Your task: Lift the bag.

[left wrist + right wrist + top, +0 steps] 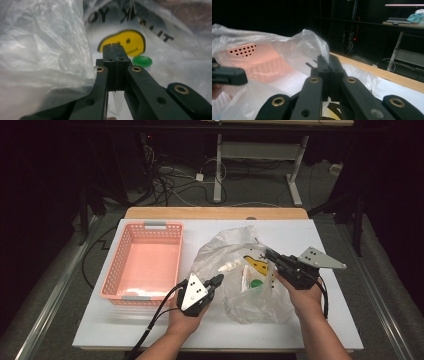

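A clear plastic bag [235, 295] with a yellow smiley print [258, 265] lies crumpled on the white table [310, 320]. Inside it I see a small white bottle [229, 266] and a white tube [245, 279] with a green cap [256, 284]. My left gripper [218, 279] is at the bag's left edge, jaws shut with the film against them. In the left gripper view the left gripper [115, 47] points at the smiley print [130, 42] and the green cap [142, 60]. My right gripper [269, 254] holds the bag's right rim; film rises from the right gripper [329, 60].
A pink perforated basket [145, 265] stands empty at the left of the table, close to the bag. The table's wooden far edge [215, 213] lies behind. Beyond it are cables and a desk frame [218, 170] on the dark floor.
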Demonstrator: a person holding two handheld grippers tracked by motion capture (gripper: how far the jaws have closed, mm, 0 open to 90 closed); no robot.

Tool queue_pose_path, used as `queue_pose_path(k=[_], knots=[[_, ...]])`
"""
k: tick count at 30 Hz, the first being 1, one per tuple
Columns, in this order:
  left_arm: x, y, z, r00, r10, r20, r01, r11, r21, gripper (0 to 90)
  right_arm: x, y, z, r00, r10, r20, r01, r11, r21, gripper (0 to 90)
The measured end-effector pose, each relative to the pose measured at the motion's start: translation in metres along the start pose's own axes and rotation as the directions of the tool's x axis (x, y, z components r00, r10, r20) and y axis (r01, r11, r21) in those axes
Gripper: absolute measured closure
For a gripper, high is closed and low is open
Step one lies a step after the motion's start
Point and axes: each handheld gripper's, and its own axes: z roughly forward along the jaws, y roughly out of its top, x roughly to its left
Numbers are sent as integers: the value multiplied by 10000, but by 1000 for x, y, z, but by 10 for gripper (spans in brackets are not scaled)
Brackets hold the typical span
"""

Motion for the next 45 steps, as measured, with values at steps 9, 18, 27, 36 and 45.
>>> queue_pose_path(k=[9,18,27,36,45], knots=[[5,31,11,9990,293,-335,-328,9938,-1064,884,5,4,4,10000,-81,-33,80,9996,-260,900],[10,52,24,9974,473,-536,-570,9785,-1984,884,10,12,5,9998,-125,166,136,9975,-690,900],[20,86,23,9944,579,-884,-804,9575,-2770,885,12,34,7,9993,-103,352,150,9905,-1364,900],[29,124,27,9887,906,-1198,-1256,9361,-3285,884,9,61,8,9979,-125,632,240,9825,-1848,900],[27,154,29,9858,1169,-1209,-1538,9176,-3664,884,7,85,3,9962,-257,835,448,9705,-2369,900]])
